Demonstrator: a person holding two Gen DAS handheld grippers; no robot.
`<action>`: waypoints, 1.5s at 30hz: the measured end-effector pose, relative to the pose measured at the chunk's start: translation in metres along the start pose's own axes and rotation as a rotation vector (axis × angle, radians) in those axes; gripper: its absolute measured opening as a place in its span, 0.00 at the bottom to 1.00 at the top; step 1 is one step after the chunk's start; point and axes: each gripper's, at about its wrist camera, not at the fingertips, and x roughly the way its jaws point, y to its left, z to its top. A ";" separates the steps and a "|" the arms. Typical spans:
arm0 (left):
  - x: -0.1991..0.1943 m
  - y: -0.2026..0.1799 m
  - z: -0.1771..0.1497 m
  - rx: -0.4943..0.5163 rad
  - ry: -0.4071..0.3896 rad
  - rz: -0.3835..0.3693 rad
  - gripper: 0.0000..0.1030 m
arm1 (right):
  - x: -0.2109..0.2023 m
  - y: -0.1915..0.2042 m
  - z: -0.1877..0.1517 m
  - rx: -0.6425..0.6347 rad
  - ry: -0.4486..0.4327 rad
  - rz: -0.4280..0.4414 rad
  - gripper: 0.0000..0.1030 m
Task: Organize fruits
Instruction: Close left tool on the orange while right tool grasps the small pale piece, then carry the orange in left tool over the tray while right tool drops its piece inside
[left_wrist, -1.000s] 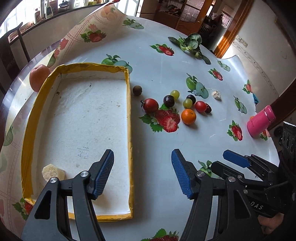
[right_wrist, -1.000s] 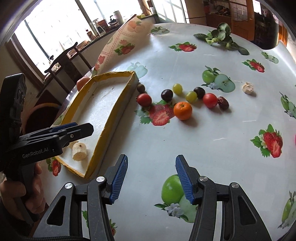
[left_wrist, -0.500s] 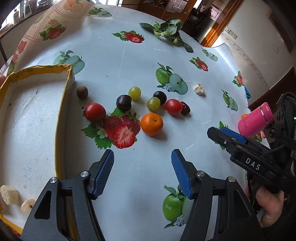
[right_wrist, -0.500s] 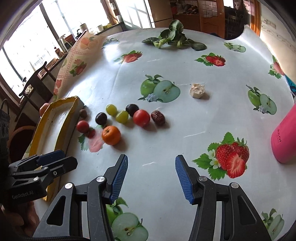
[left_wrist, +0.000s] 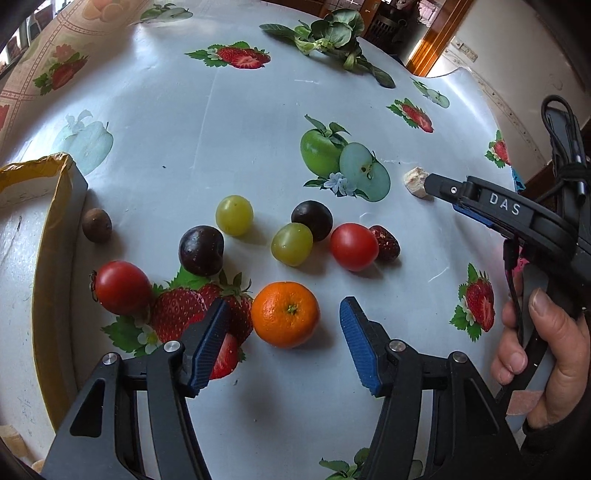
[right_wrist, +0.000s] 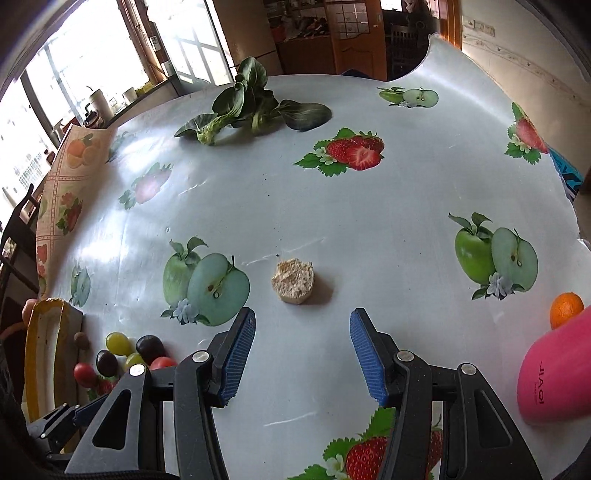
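An orange (left_wrist: 286, 314) lies on the fruit-print tablecloth between the blue pads of my left gripper (left_wrist: 284, 302). Its jaws are closing, and the pads are still clear of the peel. Behind the orange lie two red tomatoes (left_wrist: 123, 288), a dark plum (left_wrist: 201, 251), two green grapes (left_wrist: 234, 215), a dark grape (left_wrist: 312, 220), a red date (left_wrist: 386, 242) and a small brown fruit (left_wrist: 96, 225). The yellow-rimmed tray (left_wrist: 55, 229) stands at the left. My right gripper (right_wrist: 302, 314) is open, just short of a pale cut chunk (right_wrist: 293, 282).
Leafy greens (right_wrist: 251, 107) lie at the far side of the table. A pink bottle (right_wrist: 554, 373) lies at the right with a second orange (right_wrist: 565, 314) behind it. A hand (left_wrist: 546, 350) holds the right gripper. Pale pieces (left_wrist: 9, 435) sit in the tray's near corner.
My left gripper has moved right from over the tray to the fruit cluster, bringing the orange between its narrowing fingers. The right gripper has swung right to the pale chunk.
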 end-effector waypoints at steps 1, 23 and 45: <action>0.001 -0.001 0.001 0.013 -0.004 0.007 0.47 | 0.004 0.001 0.003 -0.001 -0.002 -0.010 0.53; -0.054 0.015 -0.026 0.013 -0.052 0.000 0.32 | -0.060 0.048 -0.050 -0.074 -0.016 0.127 0.29; -0.126 0.087 -0.060 -0.081 -0.132 0.051 0.32 | -0.114 0.155 -0.117 -0.206 0.022 0.262 0.29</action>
